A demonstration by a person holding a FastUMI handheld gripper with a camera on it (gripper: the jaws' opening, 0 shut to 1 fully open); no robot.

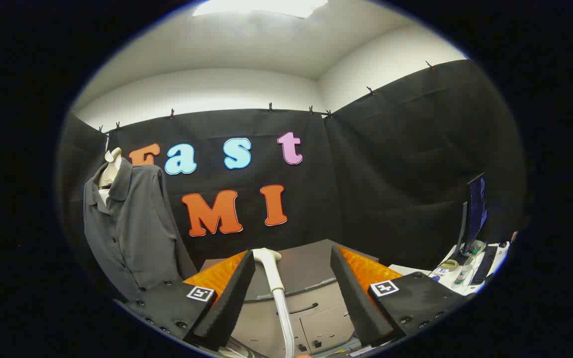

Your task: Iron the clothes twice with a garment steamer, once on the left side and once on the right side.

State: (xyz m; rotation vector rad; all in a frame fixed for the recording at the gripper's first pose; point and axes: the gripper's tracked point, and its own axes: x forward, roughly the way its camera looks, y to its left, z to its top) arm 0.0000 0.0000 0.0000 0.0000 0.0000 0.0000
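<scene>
On your far left, one dark grey button-front shirt (130, 228) hangs on a pale dress form (111, 166). Only the form's neck shows above the collar. The shirt's hem is cut off behind the left side of your gripper's body, so you cannot see how far down it reaches. It hangs against the black cloth wall (391, 169), well apart from the fingers and beyond them.

Moving right, your gripper (291, 283) has its two fingers spread wide apart, pressing on nothing. One small square black-and-white marker sits at the base of each finger, two in all; they carry a pattern, not readable words.

Between the fingers, nearer the left one, stands one white garment steamer (272, 271). Its rounded head is uppermost and its handle runs down toward you. The lower end of the handle is cut off, so whether anything holds it there cannot be told. It may touch the left finger's inner face, but that is hard to make out.

Beyond the fingers is a grey cabinet (311, 298) with a flat top and drawer fronts; the steamer rises in front of it.

On your far right, a white bench (458, 276) holds one dark monitor (474, 211), seen edge-on, one keyboard, and several small items too blurred to name.
</scene>
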